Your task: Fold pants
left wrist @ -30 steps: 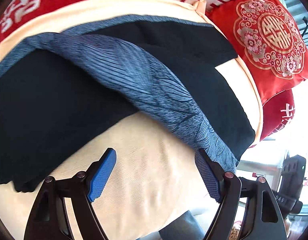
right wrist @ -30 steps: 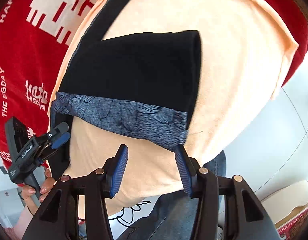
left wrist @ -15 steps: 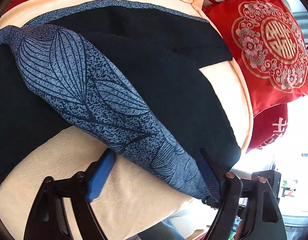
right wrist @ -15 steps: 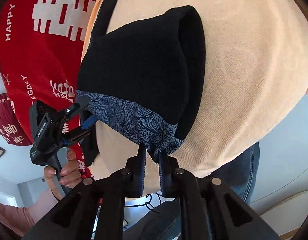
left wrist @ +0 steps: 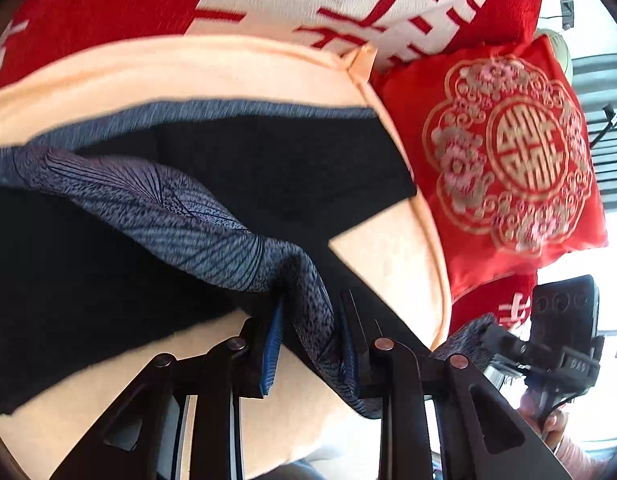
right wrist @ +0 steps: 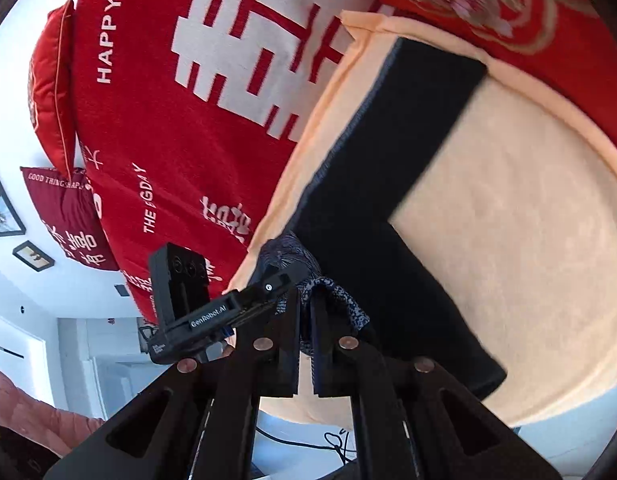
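Black pants [left wrist: 268, 176] with a blue-grey patterned waistband [left wrist: 180, 216] lie on a peach cushion [left wrist: 380, 264]. My left gripper [left wrist: 310, 320] is shut on the waistband near the cushion's front edge, the band bunched between the blue pads. My right gripper [right wrist: 306, 312] is shut on the other end of the waistband [right wrist: 340, 300], lifted just off the cushion [right wrist: 508, 240]. The black legs [right wrist: 408, 152] stretch away across the cushion. Each gripper shows in the other's view: the right in the left wrist view [left wrist: 548, 340], the left in the right wrist view [right wrist: 212, 312].
A red blanket with white characters [left wrist: 348, 4] and a red embroidered pillow [left wrist: 508, 152] lie behind and beside the cushion. More red pillows [right wrist: 52, 80] sit at the far left. The cushion's front edge drops to a pale floor [right wrist: 292, 436].
My left gripper closed on the waistband. My right gripper, closed half a second ago, has lifted its end and swung toward the left gripper.
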A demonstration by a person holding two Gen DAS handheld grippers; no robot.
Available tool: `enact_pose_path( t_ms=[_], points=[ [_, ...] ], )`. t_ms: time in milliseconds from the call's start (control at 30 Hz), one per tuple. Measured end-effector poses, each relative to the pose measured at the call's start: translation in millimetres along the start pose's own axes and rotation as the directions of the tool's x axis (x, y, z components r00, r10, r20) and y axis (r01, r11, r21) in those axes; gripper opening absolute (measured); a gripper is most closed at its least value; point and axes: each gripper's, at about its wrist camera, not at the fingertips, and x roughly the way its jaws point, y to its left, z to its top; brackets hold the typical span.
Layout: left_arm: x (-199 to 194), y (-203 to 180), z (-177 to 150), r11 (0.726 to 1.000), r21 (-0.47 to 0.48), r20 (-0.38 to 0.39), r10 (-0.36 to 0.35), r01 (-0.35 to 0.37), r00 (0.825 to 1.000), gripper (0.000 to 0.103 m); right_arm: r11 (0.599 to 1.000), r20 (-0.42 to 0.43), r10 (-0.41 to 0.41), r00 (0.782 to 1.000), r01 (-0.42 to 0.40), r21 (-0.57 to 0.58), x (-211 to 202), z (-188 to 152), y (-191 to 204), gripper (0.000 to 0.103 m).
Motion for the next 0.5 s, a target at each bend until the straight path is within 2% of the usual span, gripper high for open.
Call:
enact_pose_path(
  t_ms=[167, 300, 367, 433, 467, 500],
  points=[
    [0.8, -6.9, 45.1, 1.000, 0.007, 0.070, 0.001, -0.002, 0.998, 0.028, 0.996, -0.001, -0.018, 1.000, 0.018, -0.086, 10.4, 78.9, 19.3, 0.004],
    [6.7, -6.0, 88.5, 0.998, 0.011, 0.134, 0.063, -0.065, 0.989, 0.028, 0.978, 0.012, -0.133, 0.991, 0.133, -0.158, 23.5, 142.2, 26.2, 0.004],
    [6.3, -4.3, 106.7, 0.992, 0.011, 0.174, 0.125, -0.129, 0.977, 0.028, 0.953, 0.022, -0.225, 0.974, 0.224, -0.205, 33.4, 170.3, 26.2, 0.004],
    [3.7, -0.2, 117.7, 0.983, 0.000, 0.189, 0.179, -0.183, 0.965, 0.031, 0.920, 0.012, -0.328, 0.945, 0.322, -0.223, 48.0, 189.7, 18.9, 0.004],
    [4.2, 1.5, 119.8, 0.977, -0.004, 0.191, 0.209, -0.212, 0.959, 0.044, 0.906, 0.010, -0.365, 0.931, 0.357, -0.228, 53.9, 194.4, 15.6, 0.009],
    [2.3, 4.5, 119.9, 0.967, -0.012, 0.199, 0.251, -0.254, 0.947, 0.054, 0.877, 0.018, -0.423, 0.906, 0.414, -0.243, 59.9, 197.3, 12.7, 0.009]
  ],
)
